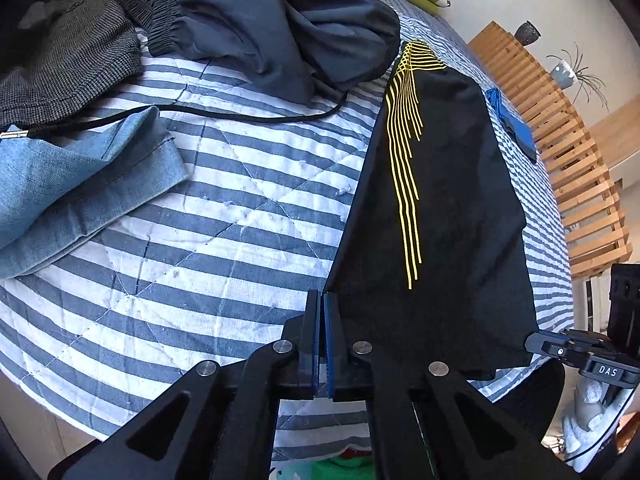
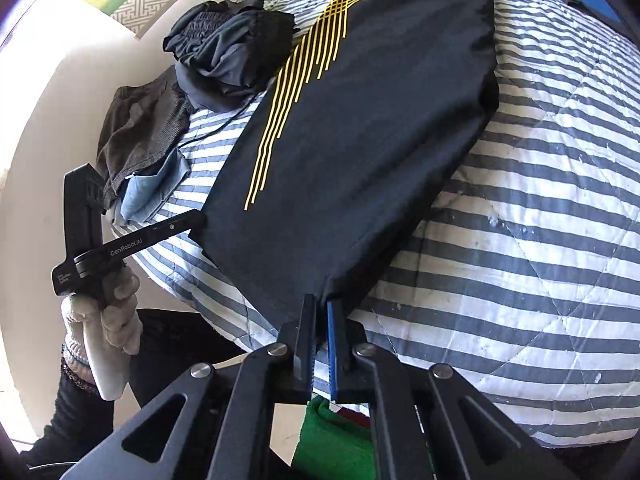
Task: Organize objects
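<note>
A black garment with thin yellow stripes [image 1: 440, 208] lies flat on the blue-and-white striped quilt [image 1: 208, 232]. My left gripper [image 1: 322, 300] is shut on the garment's near left corner. In the right wrist view the same garment [image 2: 360, 152] stretches away from my right gripper [image 2: 321, 306], which is shut on its near right corner. The left gripper [image 2: 196, 220] shows there too, at the garment's other near corner. The right gripper [image 1: 534, 340] shows at the right edge of the left wrist view, at the garment's corner.
A pile of clothes lies at the far left: light blue jeans [image 1: 80, 184], a grey checked garment [image 1: 68, 60] and dark blue-grey trousers [image 1: 272, 28] with a black drawstring. A blue item [image 1: 516, 124] lies by the wooden slatted rail [image 1: 560, 140]. Green fabric [image 2: 332, 440] lies below the bed edge.
</note>
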A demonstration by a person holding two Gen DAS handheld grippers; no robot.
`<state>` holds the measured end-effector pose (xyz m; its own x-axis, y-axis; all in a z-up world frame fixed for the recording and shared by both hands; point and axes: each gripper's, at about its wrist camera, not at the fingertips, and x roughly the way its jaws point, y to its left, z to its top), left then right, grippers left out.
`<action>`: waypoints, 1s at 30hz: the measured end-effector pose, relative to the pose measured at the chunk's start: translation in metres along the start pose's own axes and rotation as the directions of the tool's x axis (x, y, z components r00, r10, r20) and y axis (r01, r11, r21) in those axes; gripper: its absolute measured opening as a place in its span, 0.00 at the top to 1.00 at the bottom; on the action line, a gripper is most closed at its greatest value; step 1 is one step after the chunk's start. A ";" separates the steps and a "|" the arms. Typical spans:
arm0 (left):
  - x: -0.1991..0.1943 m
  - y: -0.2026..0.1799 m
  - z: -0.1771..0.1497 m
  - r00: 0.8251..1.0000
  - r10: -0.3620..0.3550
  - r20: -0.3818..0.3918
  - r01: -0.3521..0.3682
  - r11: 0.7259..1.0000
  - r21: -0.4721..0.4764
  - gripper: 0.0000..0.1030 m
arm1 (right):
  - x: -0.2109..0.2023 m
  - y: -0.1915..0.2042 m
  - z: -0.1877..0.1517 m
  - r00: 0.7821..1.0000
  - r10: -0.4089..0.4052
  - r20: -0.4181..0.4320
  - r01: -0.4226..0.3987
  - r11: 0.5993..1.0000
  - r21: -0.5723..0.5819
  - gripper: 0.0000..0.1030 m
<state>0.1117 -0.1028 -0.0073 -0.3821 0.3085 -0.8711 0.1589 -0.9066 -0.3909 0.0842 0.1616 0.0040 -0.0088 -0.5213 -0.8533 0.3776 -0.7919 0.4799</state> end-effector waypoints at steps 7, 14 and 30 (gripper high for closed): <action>-0.024 -0.008 -0.005 0.999 -0.028 0.021 0.028 0.999 0.020 0.99 | -0.020 0.003 0.001 0.996 0.084 0.024 -0.085 0.996 0.037 0.97; -0.005 0.001 -0.003 1.000 -0.004 -0.014 0.004 1.000 0.000 0.99 | -0.001 0.001 -0.001 0.990 0.139 -0.014 -0.137 0.987 0.087 0.97; 0.012 -0.026 -0.014 0.999 0.012 -0.051 -0.007 0.995 0.097 0.99 | 0.009 -0.041 -0.019 0.998 0.011 -0.065 0.001 0.985 0.173 0.97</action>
<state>0.1161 -0.0718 -0.0116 -0.3334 0.3116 -0.8898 0.0725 -0.9326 -0.3537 0.0866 0.1949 -0.0276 0.0553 -0.5080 -0.8596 0.2119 -0.8353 0.5073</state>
